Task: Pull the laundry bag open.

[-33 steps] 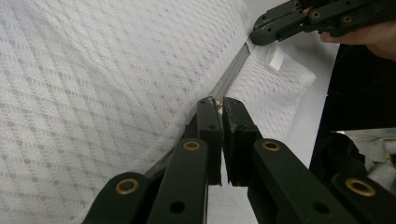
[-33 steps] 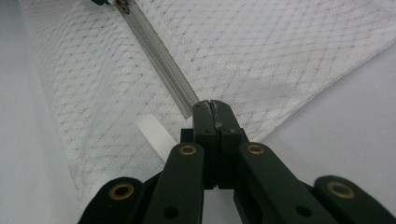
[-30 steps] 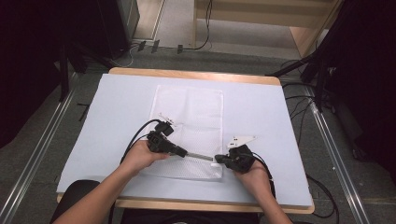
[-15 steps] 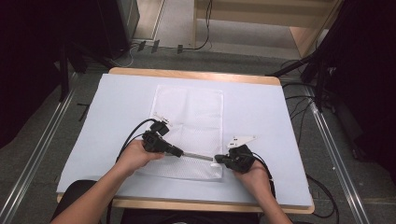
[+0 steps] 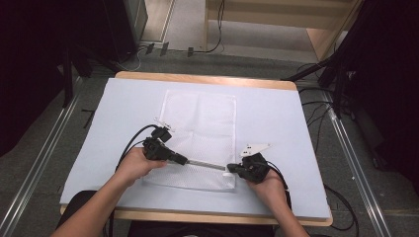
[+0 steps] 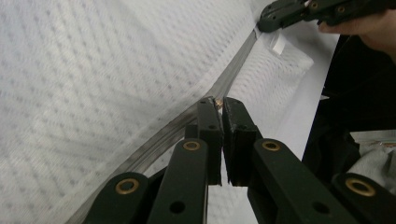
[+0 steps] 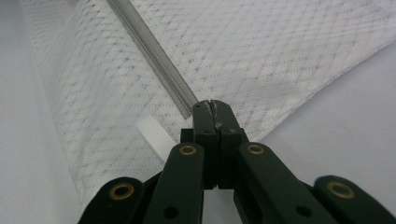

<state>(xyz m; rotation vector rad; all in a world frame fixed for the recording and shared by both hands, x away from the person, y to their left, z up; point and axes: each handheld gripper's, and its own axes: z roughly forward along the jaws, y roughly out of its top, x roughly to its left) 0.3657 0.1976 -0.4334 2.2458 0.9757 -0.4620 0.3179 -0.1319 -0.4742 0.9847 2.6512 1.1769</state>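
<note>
Left gripper (image 6: 219,103) jaws pinched on the zipper pull (image 6: 217,101); right gripper (image 7: 211,106) clamped tight on the zipper (image 7: 154,52) end. Zipper runs taut between them along the near edge of the white mesh bag (image 5: 200,126), flat mid-table (image 5: 276,113).

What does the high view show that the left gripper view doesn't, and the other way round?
High view: the whole table, the full outline of the mesh bag and both forearms. Left gripper view: the weave close up and the zipper pull pinched in the fingers of the left gripper. Shared: the bag, its zipper and the right gripper clamped on the zipper's end.
</note>
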